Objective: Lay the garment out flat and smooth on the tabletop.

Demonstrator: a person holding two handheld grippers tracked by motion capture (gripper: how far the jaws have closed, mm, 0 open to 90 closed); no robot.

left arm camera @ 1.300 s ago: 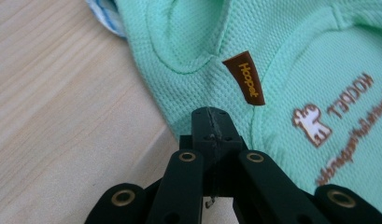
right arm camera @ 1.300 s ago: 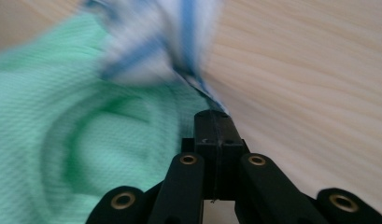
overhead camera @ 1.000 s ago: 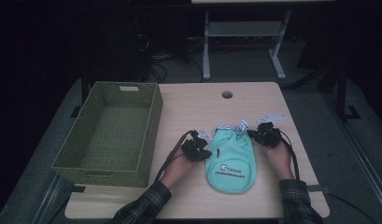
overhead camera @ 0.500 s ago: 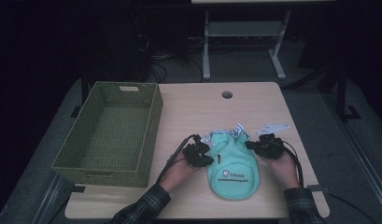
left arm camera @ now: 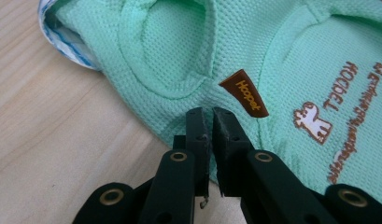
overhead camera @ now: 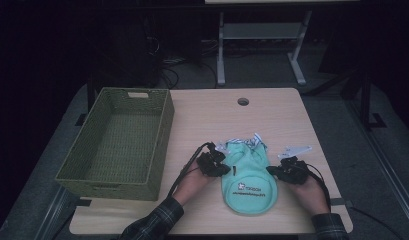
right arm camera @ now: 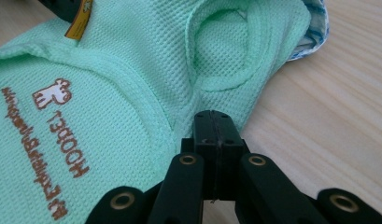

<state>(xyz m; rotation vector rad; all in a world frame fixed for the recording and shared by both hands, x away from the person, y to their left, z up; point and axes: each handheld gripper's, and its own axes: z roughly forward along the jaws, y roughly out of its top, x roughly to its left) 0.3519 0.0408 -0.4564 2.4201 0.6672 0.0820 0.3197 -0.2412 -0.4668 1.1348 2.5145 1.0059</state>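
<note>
A small mint-green garment point(overhead camera: 249, 180) with a brown printed logo lies flat on the wooden table point(overhead camera: 212, 117). My left gripper point(overhead camera: 223, 169) rests at its left edge. In the left gripper view the jaw tips point(left arm camera: 208, 112) touch the garment point(left arm camera: 272, 56) near a brown tag point(left arm camera: 244, 93); the jaws have just been opening to a narrow slit with no cloth in it. My right gripper point(overhead camera: 272, 171) sits at the garment's right edge. Its jaws point(right arm camera: 212, 114) are shut, tips against the seam below a sleeve hole of the garment point(right arm camera: 109, 70). I cannot tell whether they pinch cloth.
A green woven basket point(overhead camera: 164, 125) stands on the table's left half. A round cable hole point(overhead camera: 243, 101) lies near the far edge. Bare wood lies beyond the garment. A metal stand point(overhead camera: 262, 35) is on the dark floor behind.
My right gripper has slid toward me along the garment's right side. The left gripper has stayed put at the left edge. The garment has barely shifted.
</note>
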